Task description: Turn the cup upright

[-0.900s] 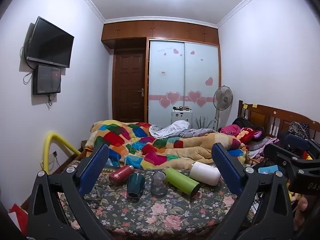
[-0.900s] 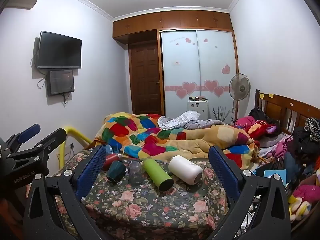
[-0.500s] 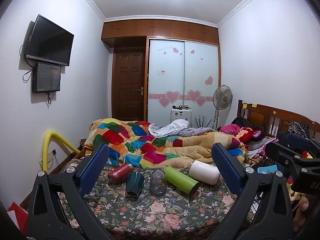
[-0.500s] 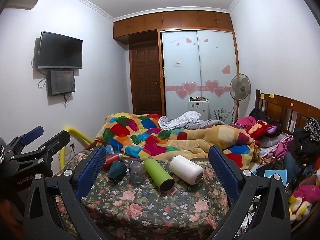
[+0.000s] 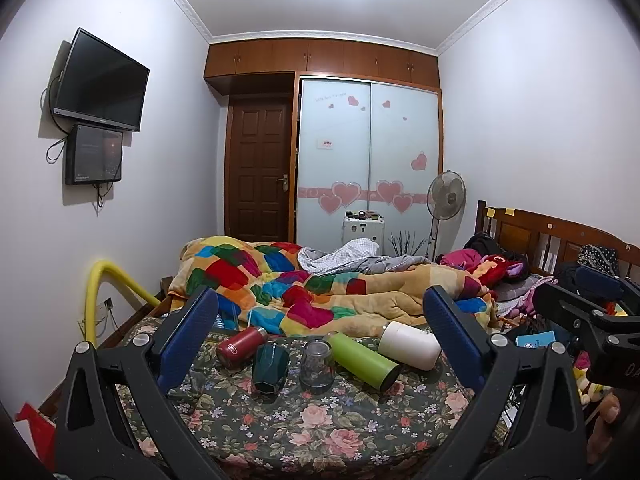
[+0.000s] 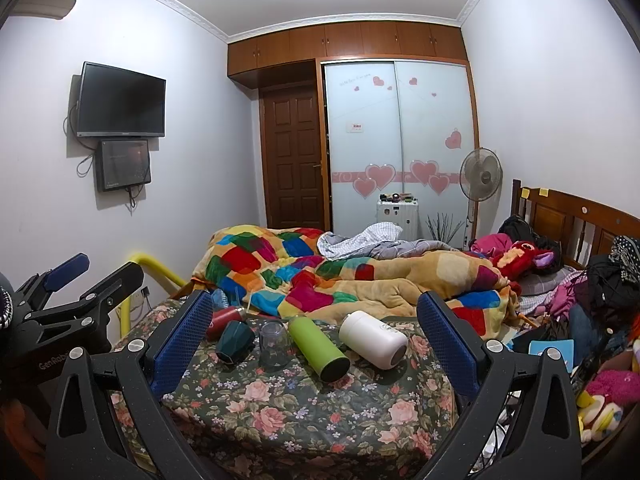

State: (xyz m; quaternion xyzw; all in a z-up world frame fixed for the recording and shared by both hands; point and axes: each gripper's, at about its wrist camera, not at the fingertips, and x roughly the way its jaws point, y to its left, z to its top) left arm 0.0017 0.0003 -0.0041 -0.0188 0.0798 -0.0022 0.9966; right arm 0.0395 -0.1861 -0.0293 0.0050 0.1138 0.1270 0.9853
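Observation:
Several cups lie in a row on a floral-cloth table (image 5: 320,424): a red bottle (image 5: 241,346) on its side, a dark green faceted cup (image 5: 270,367) upside down, a clear glass (image 5: 317,365) upside down, a green tumbler (image 5: 362,359) on its side, a white tumbler (image 5: 409,345) on its side. In the right wrist view they are the red bottle (image 6: 224,320), green cup (image 6: 235,340), glass (image 6: 275,342), green tumbler (image 6: 318,347) and white tumbler (image 6: 373,339). My left gripper (image 5: 320,332) and right gripper (image 6: 314,330) are open, empty, short of the cups.
A bed with a patchwork quilt (image 5: 320,284) lies right behind the table (image 6: 312,408). Clothes and toys (image 6: 592,320) pile at the right. A yellow pipe (image 5: 104,284) stands at the left. Each gripper shows at the edge of the other's view.
Both views have shifted only slightly; the cups sit a little higher in the left wrist view. Nothing was grasped or moved.

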